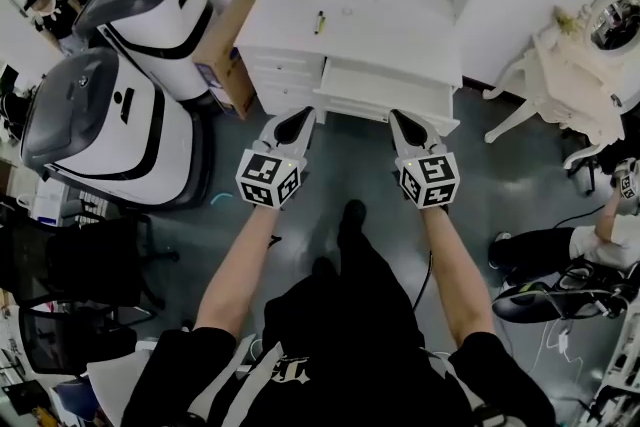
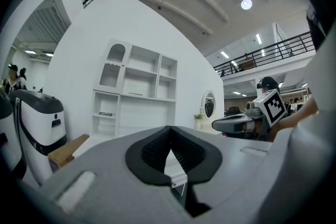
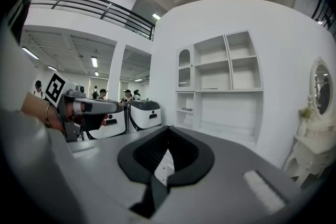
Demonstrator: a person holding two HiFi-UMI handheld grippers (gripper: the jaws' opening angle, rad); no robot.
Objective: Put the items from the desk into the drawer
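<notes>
**Both grippers shut and empty, short of the desk**

The left gripper (image 1: 300, 118) and right gripper (image 1: 400, 120) hang side by side, jaws closed tip to tip on nothing, probably just carried that way on the approach. At 12 o'clock beyond them a dark marker (image 1: 320, 21) lies untouched on the white desk (image 1: 400, 45). The wide drawer (image 1: 390, 100) below appears pulled out. The floor (image 1: 350, 165) between is open. A cardboard box (image 1: 230, 50) crowds the desk at 9 o'clock.

A white desk (image 1: 400, 40) bears 1 small dark pen (image 1: 320, 21), left of centre.
</notes>
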